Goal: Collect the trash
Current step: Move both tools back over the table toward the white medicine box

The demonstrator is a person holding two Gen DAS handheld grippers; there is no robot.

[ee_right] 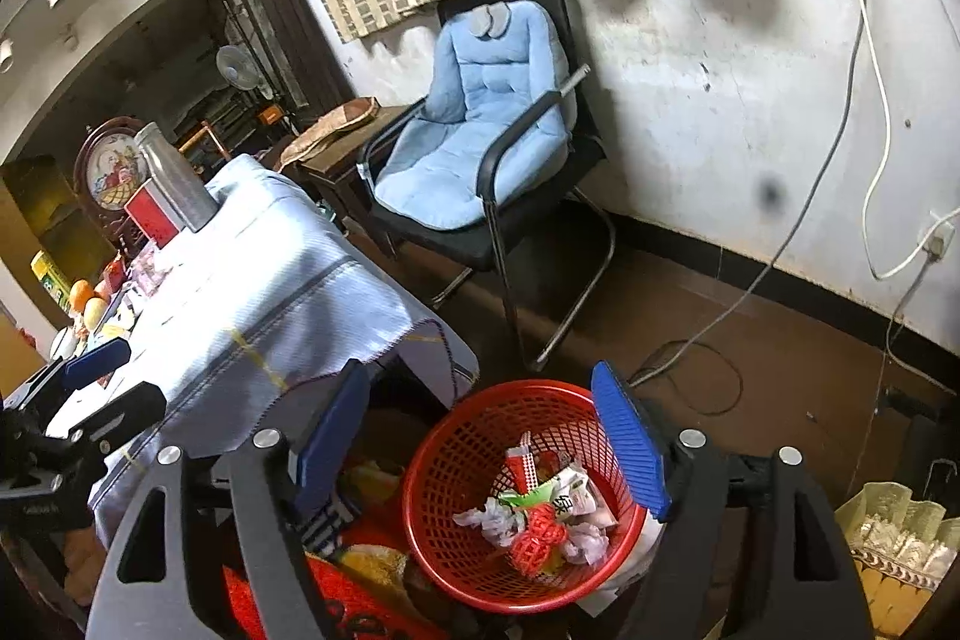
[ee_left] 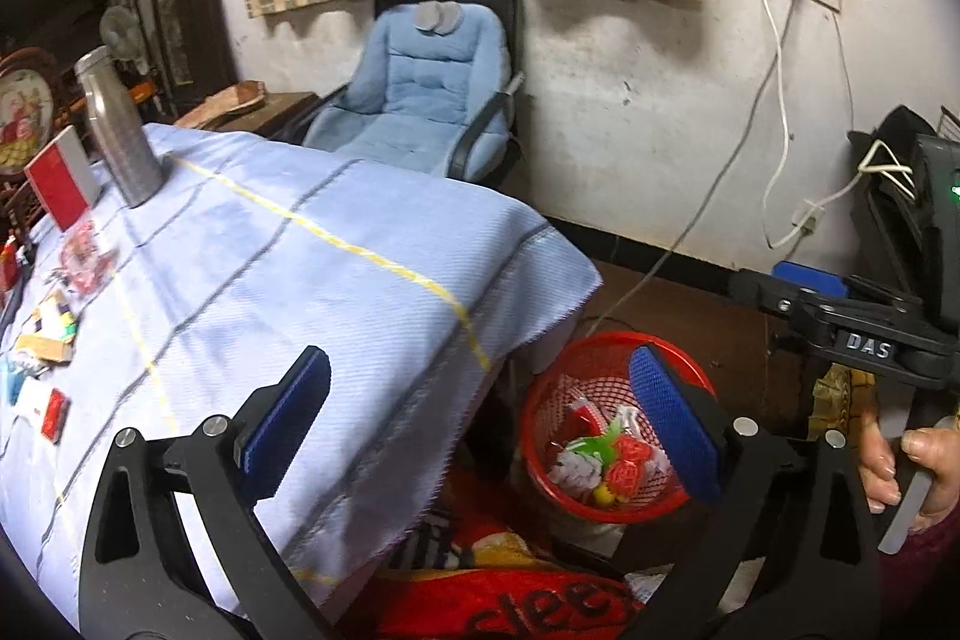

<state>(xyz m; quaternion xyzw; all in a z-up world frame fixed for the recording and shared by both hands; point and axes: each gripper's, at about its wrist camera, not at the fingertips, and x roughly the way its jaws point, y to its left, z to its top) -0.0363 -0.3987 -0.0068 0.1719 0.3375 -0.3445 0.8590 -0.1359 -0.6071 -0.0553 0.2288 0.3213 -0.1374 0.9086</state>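
Note:
A red mesh basket (ee_right: pixel 456 454) stands on the floor beside the table and holds crumpled wrappers (ee_right: pixel 540 514). It also shows in the left wrist view (ee_left: pixel 558 388). My right gripper (ee_right: pixel 486 436) is open and empty, just above the basket. My left gripper (ee_left: pixel 480 400) is open and empty, over the table's near corner. Small wrappers and packets (ee_left: pixel 54 334) lie on the table's left side. The right gripper shows from the side in the left wrist view (ee_left: pixel 864 334).
A light blue cloth (ee_left: pixel 288 280) covers the table. A metal bottle (ee_left: pixel 120 136) and a red box (ee_left: pixel 60 184) stand at its far end. A chair with a blue cushion (ee_right: pixel 480 142) stands by the wall. Cables (ee_right: pixel 690 358) trail on the floor.

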